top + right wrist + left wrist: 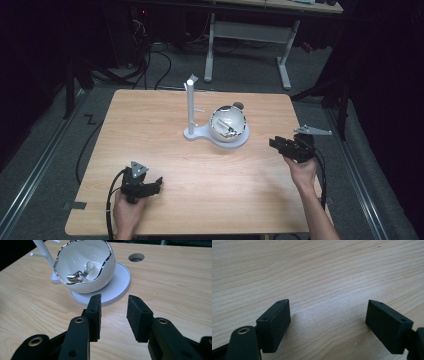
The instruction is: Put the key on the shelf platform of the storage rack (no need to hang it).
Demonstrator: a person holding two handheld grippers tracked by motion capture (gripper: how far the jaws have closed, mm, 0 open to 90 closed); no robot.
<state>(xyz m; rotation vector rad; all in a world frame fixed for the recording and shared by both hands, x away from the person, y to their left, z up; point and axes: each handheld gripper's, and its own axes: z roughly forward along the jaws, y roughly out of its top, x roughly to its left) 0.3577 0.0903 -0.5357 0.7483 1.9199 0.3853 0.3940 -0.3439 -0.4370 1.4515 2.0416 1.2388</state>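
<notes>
Dark workroom; grey carpeted floor [320, 105]; pale wood-grain rectangular table [165, 150]. Landmark for all places: white egg-shaped ceramic bowl with a silver wavy rim [86, 267], seen in the high view at [228, 124], a little beyond the table's middle.

Right black two-jaw gripper [113, 315]: held in a hand at the table's right edge [280, 144], to the right of the bowl and apart from it, jaws pointing toward it. Jaws parted a modest way; bare table between the pads; nothing grasped.

Left black two-jaw gripper [327, 322]: held in a hand at the near left part of the table [156, 184], well apart from the bowl, low over the wood. Jaws spread wide; nothing between them but table grain. Grey three-cornered plate on top; black cable trailing off the near edge.

Small silver metal clasp with a pale loop [79, 275]: lies inside the bowl, on its lower inner wall. Exact make cannot be told.

White round flat base [117, 287]: directly under the bowl, touching it, its rim showing on the side toward the right gripper.

White slim upright post with short side pegs [191, 105]: stands on the same base, just to the left of the bowl.

Round cable hole in the tabletop [136, 257]: just beyond the bowl.

White-legged desk [250, 35]: on the floor, well beyond the bowl, past the table's far edge.
</notes>
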